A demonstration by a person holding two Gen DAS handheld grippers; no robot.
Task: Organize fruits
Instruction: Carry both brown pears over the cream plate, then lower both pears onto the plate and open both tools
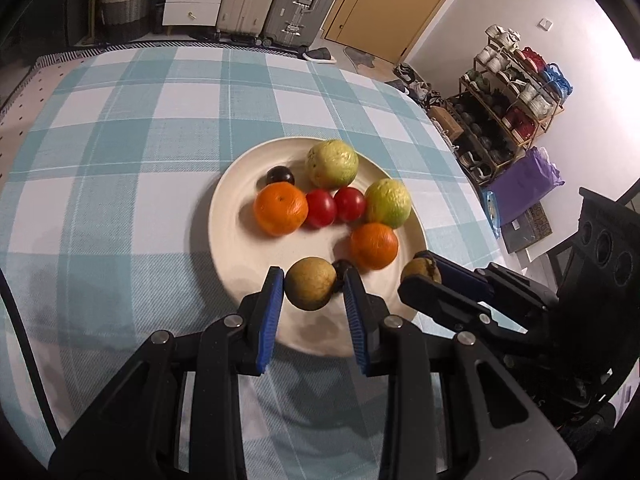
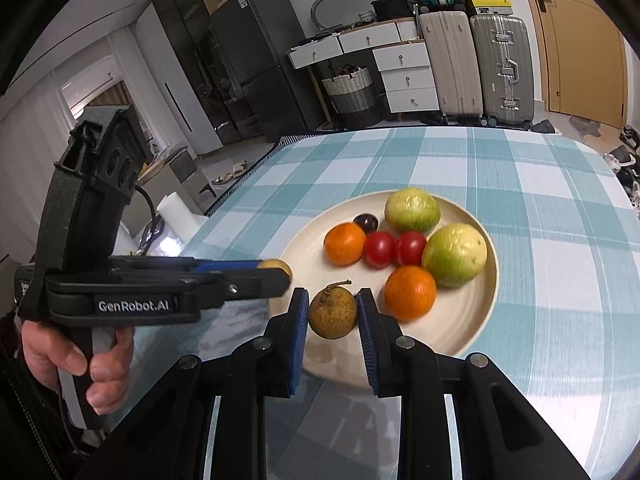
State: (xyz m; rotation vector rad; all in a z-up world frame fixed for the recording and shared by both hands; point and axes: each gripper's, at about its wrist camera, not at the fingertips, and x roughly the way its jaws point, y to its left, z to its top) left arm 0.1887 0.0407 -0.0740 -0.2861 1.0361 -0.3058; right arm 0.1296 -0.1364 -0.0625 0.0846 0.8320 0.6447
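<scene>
A cream plate [image 1: 232, 216] [image 2: 472, 320] on the checked tablecloth holds two green guavas [image 1: 332, 163] [image 2: 455, 255], two oranges [image 1: 281, 209] [image 2: 410, 293], two red tomatoes [image 1: 320, 208] [image 2: 379, 249] and a dark plum [image 1: 280, 176] [image 2: 366, 221]. My left gripper [image 1: 314, 292] [image 2: 280, 270] is shut on a brown round fruit [image 1: 310, 284] over the plate's near rim; a small dark fruit [image 1: 341, 269] lies just behind it. My right gripper [image 2: 333, 308] [image 1: 420, 272] is shut on a second brown fruit with a stem [image 2: 333, 312] [image 1: 421, 270] above the plate's edge.
The blue-and-white checked tablecloth [image 1: 120, 160] covers the whole table. Suitcases [image 2: 500, 68], white drawers [image 2: 404, 76] and a woven basket [image 2: 352, 92] stand beyond the far edge. A shoe rack [image 1: 512, 96] stands at the right wall. A white roll [image 2: 178, 212] lies left of the table.
</scene>
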